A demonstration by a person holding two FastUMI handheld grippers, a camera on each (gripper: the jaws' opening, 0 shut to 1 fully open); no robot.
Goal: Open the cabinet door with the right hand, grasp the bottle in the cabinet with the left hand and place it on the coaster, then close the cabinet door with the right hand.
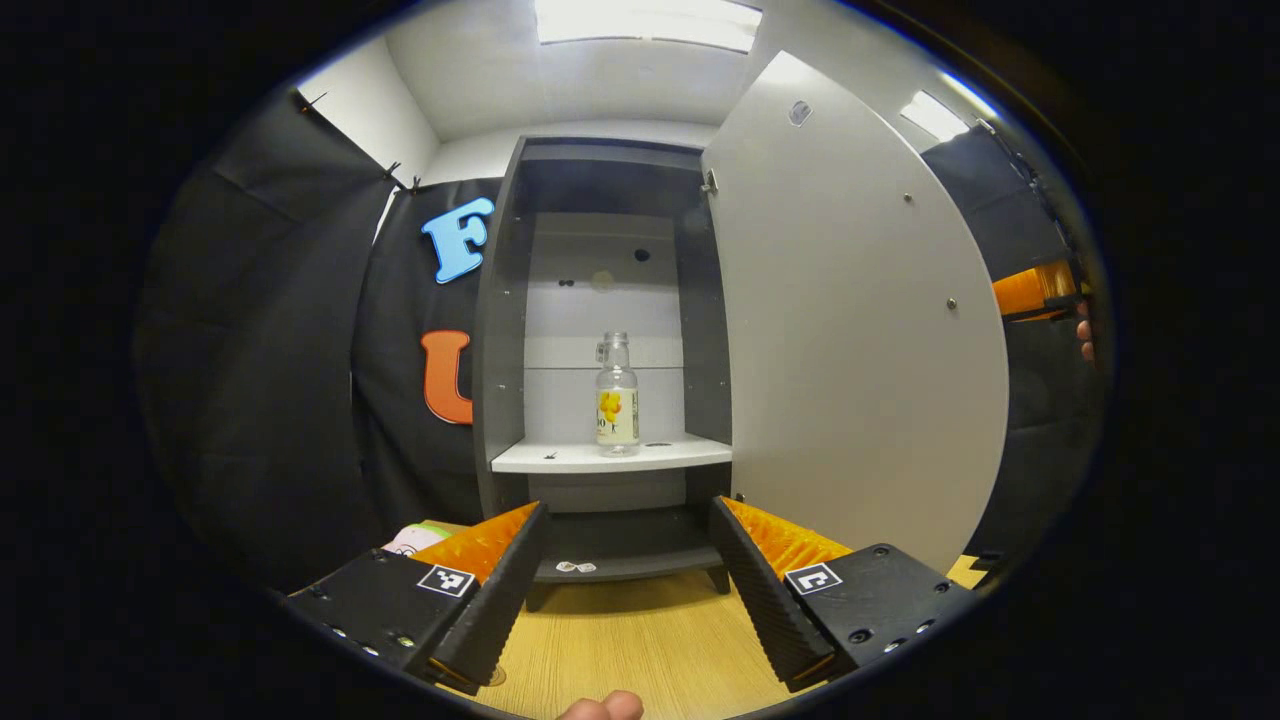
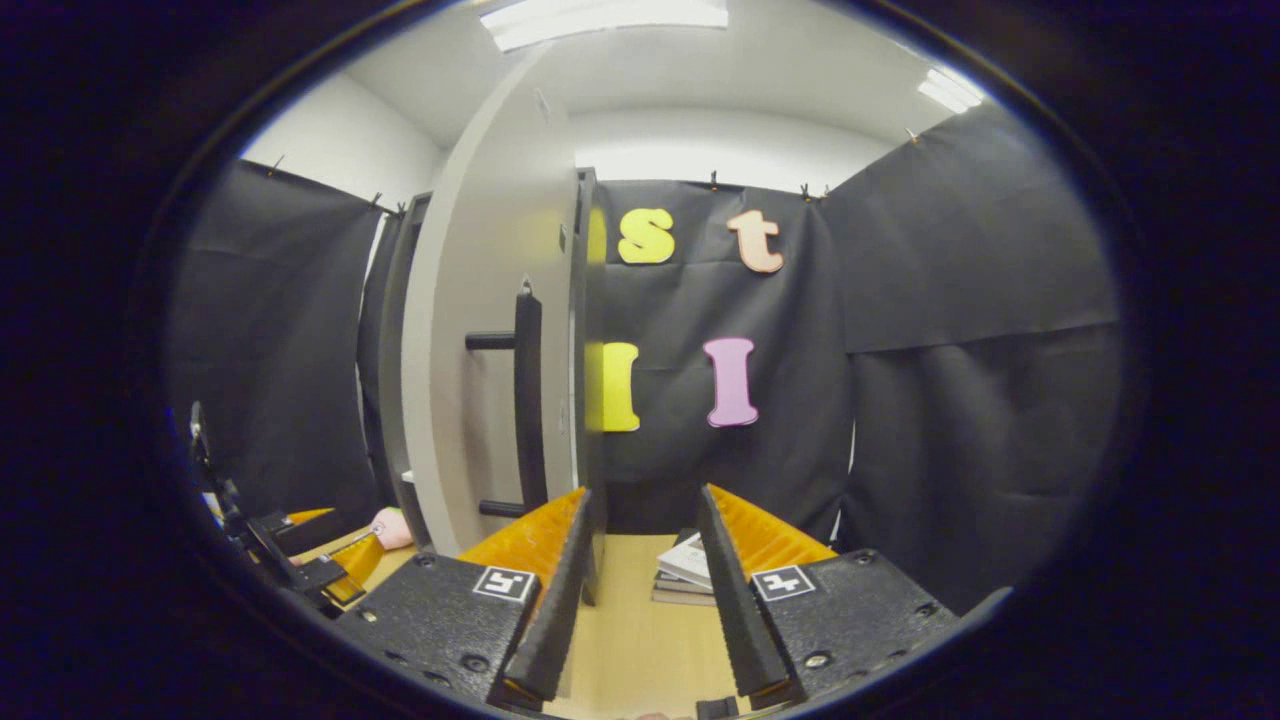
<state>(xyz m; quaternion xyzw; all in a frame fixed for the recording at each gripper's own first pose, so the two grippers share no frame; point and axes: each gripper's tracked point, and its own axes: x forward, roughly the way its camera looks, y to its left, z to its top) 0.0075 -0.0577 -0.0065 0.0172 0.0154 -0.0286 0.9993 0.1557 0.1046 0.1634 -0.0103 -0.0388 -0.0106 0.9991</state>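
The grey cabinet (image 1: 500,330) stands open, its door (image 1: 850,330) swung out to the right. On its white shelf (image 1: 570,458) stands a clear bottle (image 1: 617,395) with a yellow label, upright and uncapped. My left gripper (image 1: 629,507) is open in front of the cabinet, lower than the bottle and well short of it. In the right gripper view the door (image 2: 480,350) is nearly edge-on, with its black bar handle (image 2: 528,400) facing me. My right gripper (image 2: 645,495) is open just right of the door's edge, with nothing between its fingers. It also shows past the door (image 1: 1040,290).
A pale flat thing (image 1: 415,538), perhaps the coaster, lies on the wooden table (image 1: 640,640) behind my left finger. A small stack of books (image 2: 685,570) sits near the back wall right of the cabinet. The left gripper (image 2: 300,560) shows low at the left.
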